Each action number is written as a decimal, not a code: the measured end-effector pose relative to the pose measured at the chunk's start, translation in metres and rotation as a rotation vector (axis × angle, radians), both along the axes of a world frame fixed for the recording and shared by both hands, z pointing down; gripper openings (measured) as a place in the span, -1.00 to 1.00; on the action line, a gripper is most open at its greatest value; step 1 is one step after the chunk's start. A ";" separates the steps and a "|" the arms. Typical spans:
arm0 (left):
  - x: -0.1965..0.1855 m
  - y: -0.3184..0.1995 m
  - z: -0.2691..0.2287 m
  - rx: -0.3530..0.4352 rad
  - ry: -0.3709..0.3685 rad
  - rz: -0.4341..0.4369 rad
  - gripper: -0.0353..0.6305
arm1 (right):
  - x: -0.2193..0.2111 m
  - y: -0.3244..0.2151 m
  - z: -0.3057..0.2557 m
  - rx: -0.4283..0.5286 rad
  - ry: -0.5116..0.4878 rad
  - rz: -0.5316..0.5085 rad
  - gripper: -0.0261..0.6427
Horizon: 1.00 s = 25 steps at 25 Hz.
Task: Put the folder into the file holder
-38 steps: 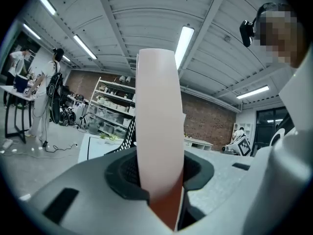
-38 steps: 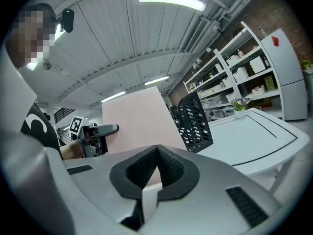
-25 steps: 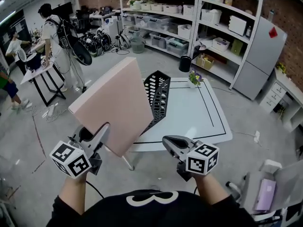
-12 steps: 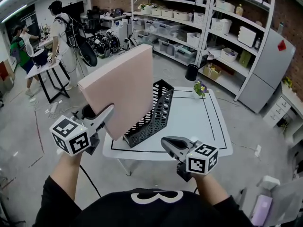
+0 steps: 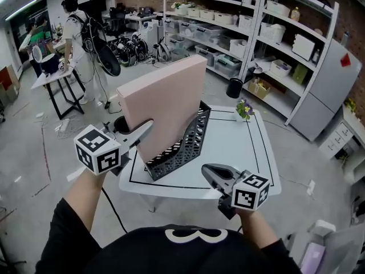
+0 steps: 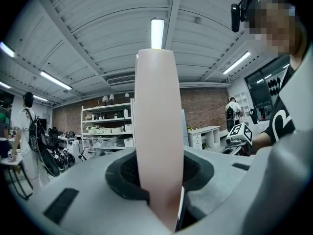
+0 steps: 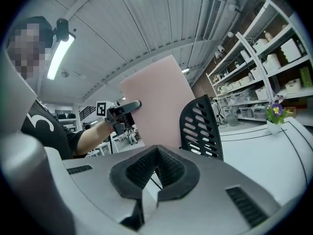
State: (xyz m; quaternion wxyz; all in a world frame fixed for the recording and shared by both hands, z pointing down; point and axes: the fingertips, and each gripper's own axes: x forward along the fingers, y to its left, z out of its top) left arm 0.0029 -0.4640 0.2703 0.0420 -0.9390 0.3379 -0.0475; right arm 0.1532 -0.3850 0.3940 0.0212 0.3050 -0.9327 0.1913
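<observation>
A thick pink folder (image 5: pixel 165 104) is held upright and tilted, its lower edge over the black mesh file holder (image 5: pixel 181 144) on the white table (image 5: pixel 234 147). My left gripper (image 5: pixel 145 131) is shut on the folder's near lower corner; in the left gripper view the folder's edge (image 6: pixel 159 146) stands straight up between the jaws. My right gripper (image 5: pixel 214 173) hovers at the table's near edge, jaws closed with nothing in them. From the right gripper view the folder (image 7: pixel 156 111) sits just left of the file holder (image 7: pixel 201 126).
A small pot of flowers (image 5: pixel 244 109) stands at the table's far side. Shelving with bins (image 5: pixel 251 33) and a grey cabinet (image 5: pixel 325 90) line the back right. A person (image 5: pixel 85 44) stands at a small table (image 5: pixel 54 81) at the left, beside parked equipment.
My left gripper has carried the folder right and forward, from beside the table to over the file holder. The right gripper has barely moved.
</observation>
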 end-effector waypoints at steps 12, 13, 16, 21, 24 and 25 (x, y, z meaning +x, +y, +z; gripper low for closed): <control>0.003 -0.021 0.058 -0.060 0.059 0.038 -0.46 | 0.007 -0.016 0.022 -0.041 0.013 0.009 -0.91; 0.002 -0.021 0.065 -0.068 0.060 0.036 -0.46 | 0.006 -0.016 0.024 -0.044 0.015 0.009 -0.91; 0.003 -0.021 0.086 -0.088 0.056 0.029 -0.46 | 0.003 -0.017 0.025 -0.054 0.018 0.004 -0.91; 0.006 -0.020 0.116 -0.111 0.045 0.028 -0.46 | -0.007 -0.017 0.021 -0.054 0.013 -0.008 -0.91; 0.011 -0.016 0.130 -0.106 0.022 0.030 -0.46 | -0.011 -0.016 0.027 -0.057 0.011 -0.009 -0.91; 0.013 -0.014 0.135 -0.105 0.009 0.034 -0.46 | -0.012 -0.015 0.029 -0.059 0.012 -0.008 -0.91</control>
